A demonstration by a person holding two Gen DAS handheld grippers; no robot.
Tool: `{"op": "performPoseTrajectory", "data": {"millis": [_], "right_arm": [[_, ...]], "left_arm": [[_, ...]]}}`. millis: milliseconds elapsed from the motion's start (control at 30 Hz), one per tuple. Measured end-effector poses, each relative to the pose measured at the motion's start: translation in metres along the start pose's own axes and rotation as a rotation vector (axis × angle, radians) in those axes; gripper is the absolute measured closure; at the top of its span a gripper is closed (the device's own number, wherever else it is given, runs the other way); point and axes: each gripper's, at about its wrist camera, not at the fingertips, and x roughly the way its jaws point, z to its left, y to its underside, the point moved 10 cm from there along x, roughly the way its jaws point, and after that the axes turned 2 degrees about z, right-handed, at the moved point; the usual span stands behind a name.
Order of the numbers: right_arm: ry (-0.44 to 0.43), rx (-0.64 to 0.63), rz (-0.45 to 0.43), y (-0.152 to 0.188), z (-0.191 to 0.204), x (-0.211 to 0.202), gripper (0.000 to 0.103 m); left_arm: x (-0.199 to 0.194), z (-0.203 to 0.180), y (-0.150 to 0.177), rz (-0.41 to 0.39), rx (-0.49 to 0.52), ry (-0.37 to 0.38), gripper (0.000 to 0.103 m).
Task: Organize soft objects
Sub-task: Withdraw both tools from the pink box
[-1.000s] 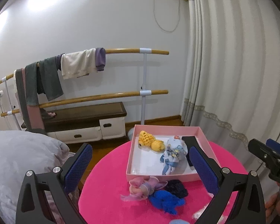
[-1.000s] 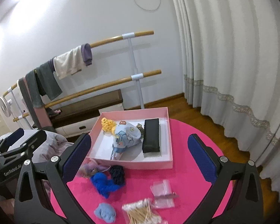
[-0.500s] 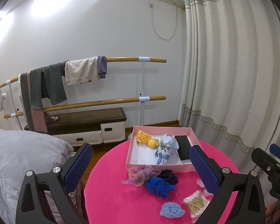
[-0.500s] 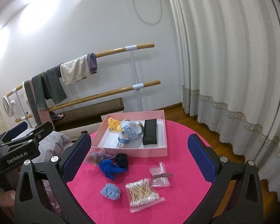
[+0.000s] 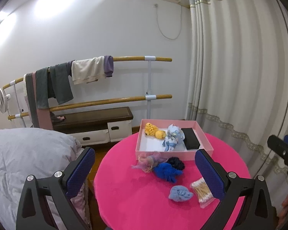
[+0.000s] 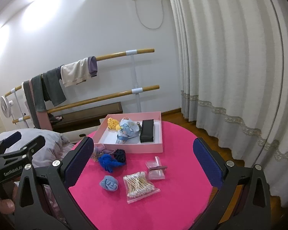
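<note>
A pink box (image 5: 138, 143) (image 6: 132, 148) sits at the far side of the round pink table (image 5: 136, 201) (image 6: 182, 191). Inside lie a yellow knitted toy (image 5: 153, 131) (image 6: 113, 123), a pale blue doll (image 5: 172, 138) (image 6: 127, 130) and a black case (image 5: 191, 140) (image 6: 147, 133). In front of the box lie a pastel scrunchie (image 5: 148, 161) (image 6: 100, 149), a black scrunchie (image 5: 175, 163) (image 6: 120, 154), a royal blue scrunchie (image 5: 166, 172) (image 6: 108, 162) and a light blue scrunchie (image 5: 180, 193) (image 6: 109, 184). My left gripper (image 5: 145, 174) and right gripper (image 6: 143, 163) are both open, empty, held above the table's near edge.
A bag of cotton swabs (image 6: 140, 185) (image 5: 201, 190) and a small clear bag with a clip (image 6: 157, 169) lie near the light blue scrunchie. A grey duvet (image 5: 25, 157) is left of the table, curtains (image 5: 240, 76) right, a rail with hung clothes (image 5: 86, 72) and a bench behind.
Both grippers have drawn back and risen from the box, so more of the table shows, with the light blue scrunchie and swabs now in the left wrist view. Nothing on the table moved.
</note>
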Motion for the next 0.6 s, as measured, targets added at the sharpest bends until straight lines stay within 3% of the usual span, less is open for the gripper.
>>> {"op": "performPoseTrajectory", "data": {"millis": [600], "right_arm": [[0.0, -0.005, 0.005, 0.009, -0.001, -0.006, 0.0]], "left_arm": [[-0.02, 0.012, 0.014, 0.026, -0.012, -0.011, 0.0]]}}
